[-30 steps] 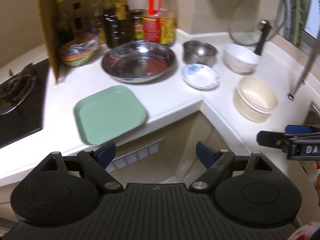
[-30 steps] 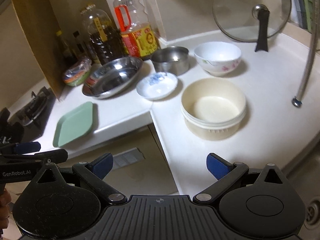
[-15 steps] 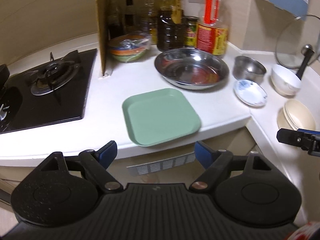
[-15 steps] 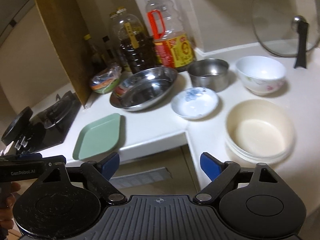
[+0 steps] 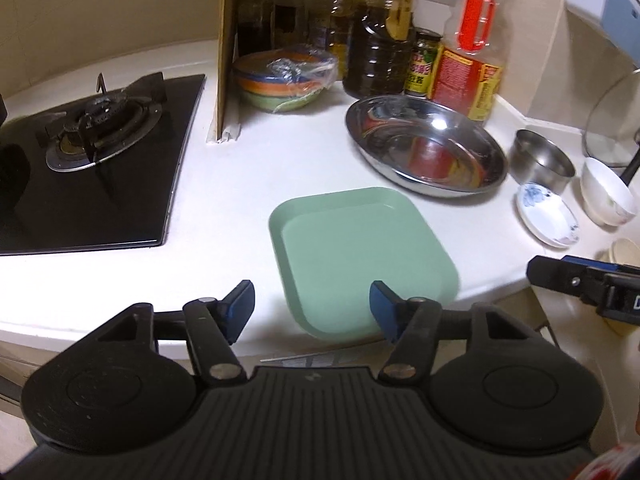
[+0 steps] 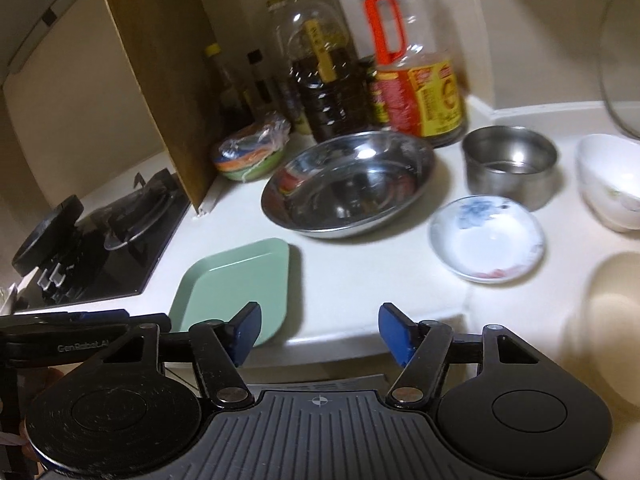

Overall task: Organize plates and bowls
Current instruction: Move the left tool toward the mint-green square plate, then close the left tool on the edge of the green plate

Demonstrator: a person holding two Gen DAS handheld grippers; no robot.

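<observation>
Both the left gripper (image 5: 312, 306) and right gripper (image 6: 320, 328), empty-jawed, are narrowing while nearing the green plate (image 5: 360, 256) at the counter's front edge, closer than before.

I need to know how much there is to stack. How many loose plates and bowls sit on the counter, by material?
Green plastic square plate: 1
Stainless steel: 2, wide shallow basin and small round bowl
White ceramic: 2, blue-flowered saucer and deep bowl
Cream plastic bowl: 1
Total: 6, not counting the wrapped stack of coloured bowls.
</observation>
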